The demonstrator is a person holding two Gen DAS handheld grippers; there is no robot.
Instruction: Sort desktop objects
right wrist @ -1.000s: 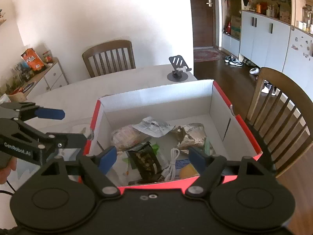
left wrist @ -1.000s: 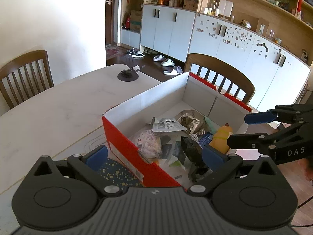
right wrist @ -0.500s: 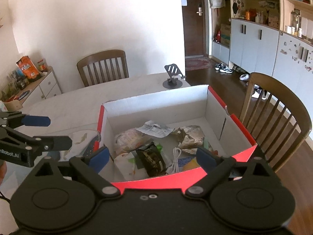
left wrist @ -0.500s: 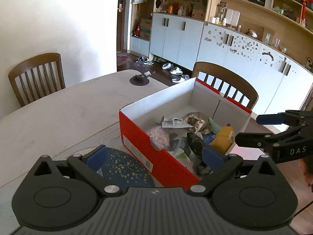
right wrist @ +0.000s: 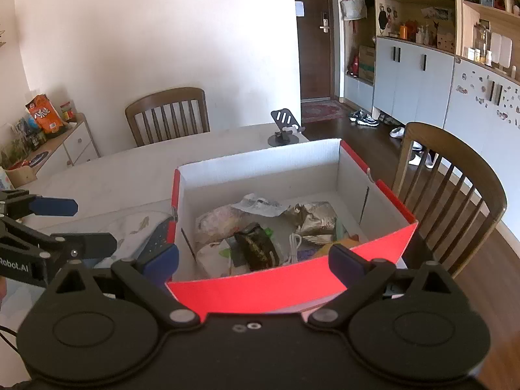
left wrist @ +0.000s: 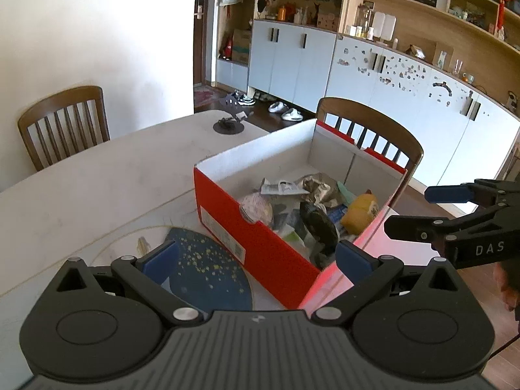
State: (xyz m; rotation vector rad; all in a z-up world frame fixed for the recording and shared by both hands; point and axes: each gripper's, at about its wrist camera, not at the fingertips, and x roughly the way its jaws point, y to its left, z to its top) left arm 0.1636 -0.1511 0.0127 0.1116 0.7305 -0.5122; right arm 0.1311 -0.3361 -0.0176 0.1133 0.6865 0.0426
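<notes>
A red shoebox (left wrist: 227, 214) with a white inside stands on the pale table (left wrist: 97, 188), full of clutter: a yellow object (left wrist: 359, 208), a dark packet (left wrist: 318, 224), a crumpled foil wrapper (right wrist: 315, 216), a white cable (right wrist: 294, 243) and a printed paper (right wrist: 260, 203). My left gripper (left wrist: 256, 256) hangs open in front of the box's near left corner, holding nothing. My right gripper (right wrist: 255, 258) is open before the box's near red wall (right wrist: 260, 282), also holding nothing. Each shows in the other's view: the right gripper (left wrist: 425, 211), the left gripper (right wrist: 74, 224).
A dark blue speckled mat (left wrist: 201, 266) lies on the table beside the box. A black phone stand (right wrist: 286, 126) sits at the far table edge. Wooden chairs (right wrist: 455, 188) stand around the table. A person's hand (left wrist: 507, 286) shows at the right edge.
Both grippers have drawn back from the box, which looks smaller and farther away. The right gripper's jaws have spread wider. The clutter in the box lies as before.
</notes>
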